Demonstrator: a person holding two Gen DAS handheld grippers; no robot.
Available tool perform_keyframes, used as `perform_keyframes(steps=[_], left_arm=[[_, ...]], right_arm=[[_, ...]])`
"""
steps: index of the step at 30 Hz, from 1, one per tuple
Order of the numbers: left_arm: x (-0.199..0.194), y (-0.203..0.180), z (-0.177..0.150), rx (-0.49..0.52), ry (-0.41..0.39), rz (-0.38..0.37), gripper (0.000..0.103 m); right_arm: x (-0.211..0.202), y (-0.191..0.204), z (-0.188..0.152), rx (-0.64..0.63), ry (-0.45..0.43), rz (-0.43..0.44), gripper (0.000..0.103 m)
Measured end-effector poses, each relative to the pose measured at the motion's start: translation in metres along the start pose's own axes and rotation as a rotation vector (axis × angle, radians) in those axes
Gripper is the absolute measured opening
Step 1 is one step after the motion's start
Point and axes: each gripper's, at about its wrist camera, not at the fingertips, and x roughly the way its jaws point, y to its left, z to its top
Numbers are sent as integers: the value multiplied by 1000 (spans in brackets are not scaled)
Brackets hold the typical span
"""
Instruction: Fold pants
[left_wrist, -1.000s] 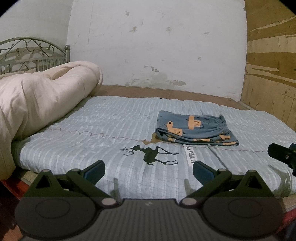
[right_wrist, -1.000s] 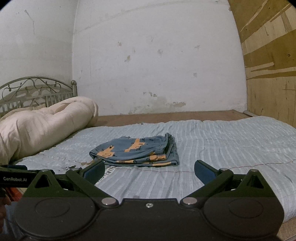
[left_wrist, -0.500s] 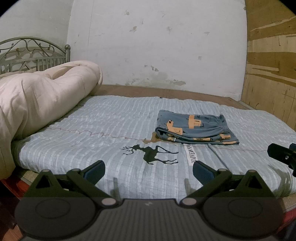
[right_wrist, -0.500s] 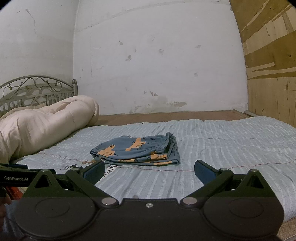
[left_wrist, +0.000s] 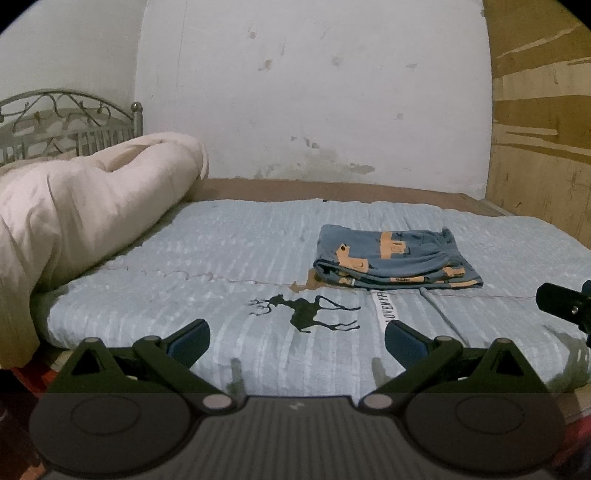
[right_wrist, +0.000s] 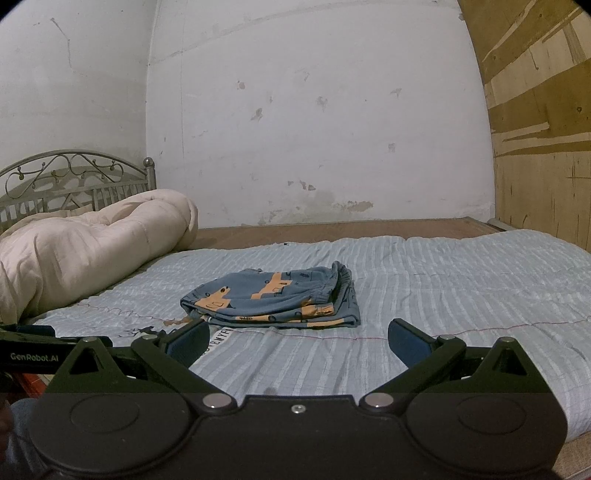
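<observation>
The blue pants (left_wrist: 395, 260) with orange patches lie folded in a flat bundle on the light blue striped bedspread (left_wrist: 240, 258). They also show in the right wrist view (right_wrist: 273, 299). My left gripper (left_wrist: 297, 341) is open and empty, held back over the bed's near edge, well short of the pants. My right gripper (right_wrist: 297, 341) is open and empty, also near the front edge, with the pants ahead between its fingers. The right gripper's side shows at the right edge of the left wrist view (left_wrist: 565, 304).
A rolled cream duvet (left_wrist: 81, 214) lies along the left of the bed against a metal headboard (left_wrist: 66, 122). A white wall (right_wrist: 314, 129) stands behind and a plywood wall (right_wrist: 546, 147) to the right. A deer print (left_wrist: 306, 314) marks the bedspread.
Both grippers have drawn back and risen slightly; the pants sit a little lower and farther in view. The pants have not moved.
</observation>
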Motion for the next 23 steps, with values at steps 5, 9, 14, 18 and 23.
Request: perform_keyframes(steps=[5, 9, 14, 18, 23], left_arm=[[0, 0, 2, -2, -4, 2, 102], [0, 0, 2, 1, -7, 3, 102], [0, 1, 1, 2, -8, 0, 102], [0, 2, 0, 5, -8, -1, 102], [0, 2, 0, 4, -7, 0, 102]], right_arm=[[0, 0, -1, 0, 0, 1, 102], [-1, 1, -1, -1, 2, 1, 102], [-1, 1, -4, -5, 7, 5, 102], [-1, 1, -4, -5, 10, 6, 102], [0, -1, -5, -4, 18, 7, 102]])
